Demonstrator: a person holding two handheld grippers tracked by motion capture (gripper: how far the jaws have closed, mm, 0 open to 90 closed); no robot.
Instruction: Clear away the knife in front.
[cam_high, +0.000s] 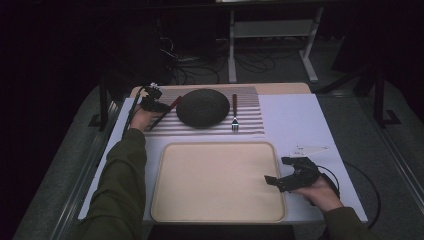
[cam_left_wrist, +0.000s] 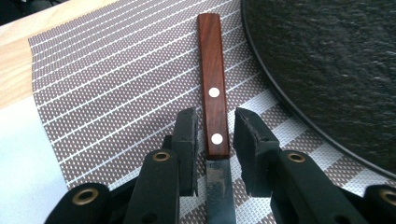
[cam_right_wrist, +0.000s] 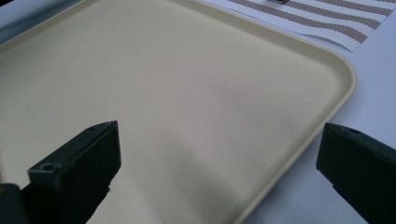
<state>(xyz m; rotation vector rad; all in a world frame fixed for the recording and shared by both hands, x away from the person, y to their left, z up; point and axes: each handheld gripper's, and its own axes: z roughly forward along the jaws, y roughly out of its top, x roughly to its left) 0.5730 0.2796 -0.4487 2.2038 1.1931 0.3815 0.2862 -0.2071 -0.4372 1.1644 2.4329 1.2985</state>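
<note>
Your left gripper (cam_left_wrist: 212, 140) has its jaws drawn in narrow around the wood-handled knife (cam_left_wrist: 212, 88), one pad at each side of the reddish-brown handle where it meets the steel blade; a sliver of gap shows on both sides, so you have bracketed the knife but are not yet pressing on it. The knife lies flat on the brown-and-white striped woven placemat (cam_left_wrist: 116, 79), just beside the rim of the dark round stone-textured plate (cam_left_wrist: 327, 70); seen from above it sits at the plate's left, with a wood-handled fork (cam_high: 234, 112) on the plate's right.

Your right gripper (cam_right_wrist: 219, 172) hangs with its jaws wide apart and nothing between them, over the near right corner of the empty cream plastic tray (cam_right_wrist: 345, 79).

Mind these risks:
- You are catching the knife at the handle's end, so the long handle may swing down once it is lifted and the knife could twist in the pads
- The handle is thin and lies flat on the mat: if the pads close too high they may skate over its top edges and let it slip out
- The plate's rim is close at one side; a sideways drag could knock the knife against it
</note>
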